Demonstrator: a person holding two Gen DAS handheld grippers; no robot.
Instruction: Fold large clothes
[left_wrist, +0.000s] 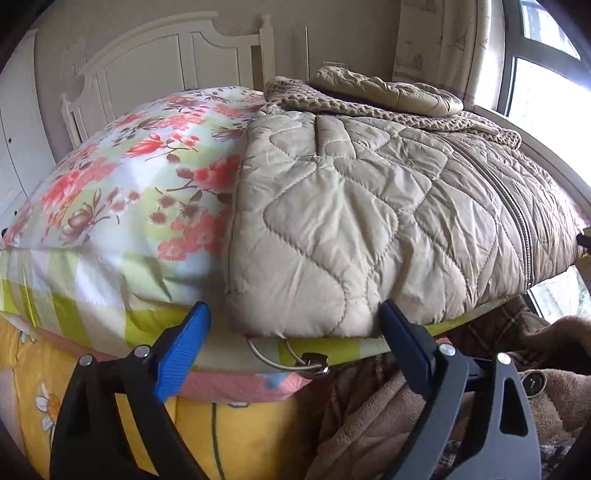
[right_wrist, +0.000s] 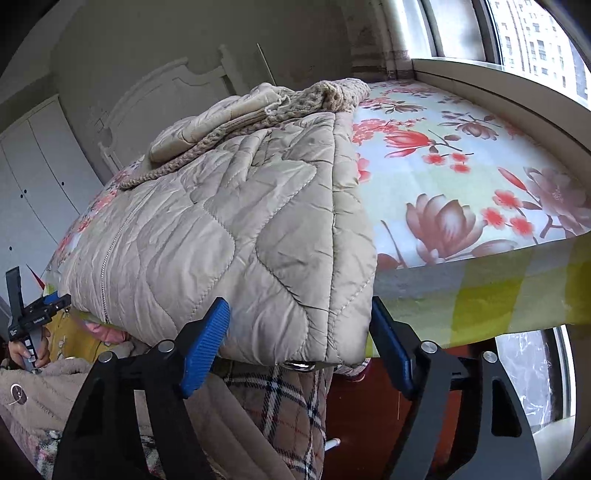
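Your quilted beige jacket (left_wrist: 351, 206) runs off the right edge of the left view, so its far corner is hidden. It lies flat on the floral bed sheet (left_wrist: 122, 177), zipper running lengthwise away from you. Both your left gripper (left_wrist: 295, 325) and right gripper (right_wrist: 299, 328) tilt downward, spread wide, straddling the hem corners, not pinching yet.
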